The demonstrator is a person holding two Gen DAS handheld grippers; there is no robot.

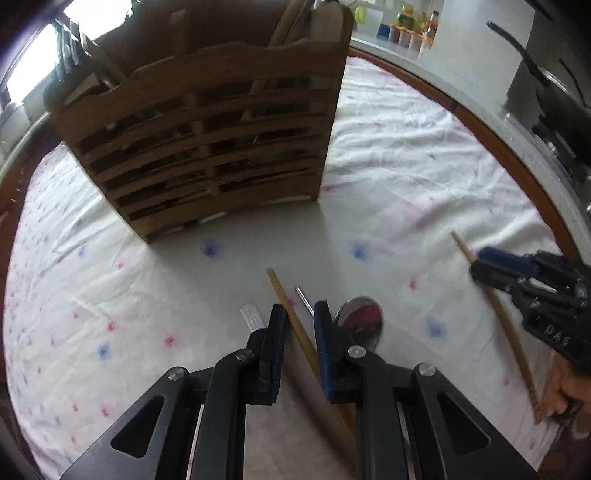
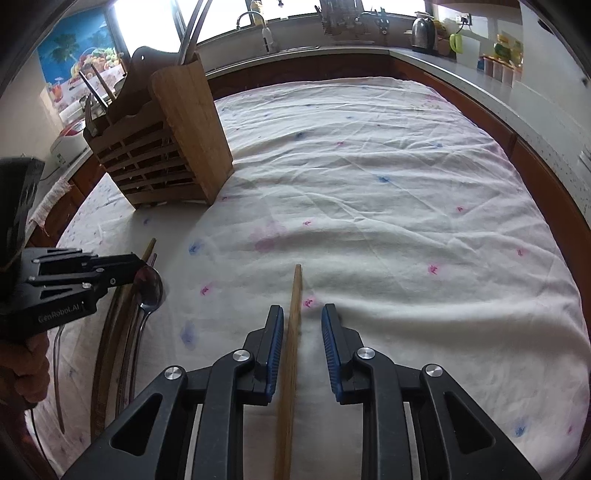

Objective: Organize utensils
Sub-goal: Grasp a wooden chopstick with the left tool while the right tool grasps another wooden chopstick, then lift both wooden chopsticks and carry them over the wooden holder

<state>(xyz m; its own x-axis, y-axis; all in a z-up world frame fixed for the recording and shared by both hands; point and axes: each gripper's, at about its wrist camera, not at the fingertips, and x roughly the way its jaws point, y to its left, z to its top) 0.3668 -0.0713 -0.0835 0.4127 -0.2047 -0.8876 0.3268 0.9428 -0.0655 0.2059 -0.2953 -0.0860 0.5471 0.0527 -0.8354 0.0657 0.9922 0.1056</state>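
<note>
A slatted wooden utensil holder (image 1: 207, 147) (image 2: 184, 122) stands on the floral tablecloth, with several utensils in it. My left gripper (image 1: 300, 310) (image 2: 142, 267) points down with narrow jaws. A wooden chopstick (image 1: 280, 291) (image 2: 149, 247) lies slanted between them, beside the left pad, with a gap to the right pad. A metal spoon (image 1: 360, 319) (image 2: 149, 288) and a thin metal handle (image 1: 303, 300) lie just to its right. My right gripper (image 2: 303, 312) (image 1: 476, 266) straddles a second chopstick (image 2: 295, 295) (image 1: 513, 347), which touches only the left pad.
More long utensils (image 2: 99, 369) lie under the left gripper near the table's edge. White cloth (image 2: 369, 184) covers the table. A counter rings it, with a kettle (image 2: 423, 31), jars (image 1: 406, 35) and a dark pan (image 1: 554, 92). A hand (image 2: 26, 369) holds the left gripper.
</note>
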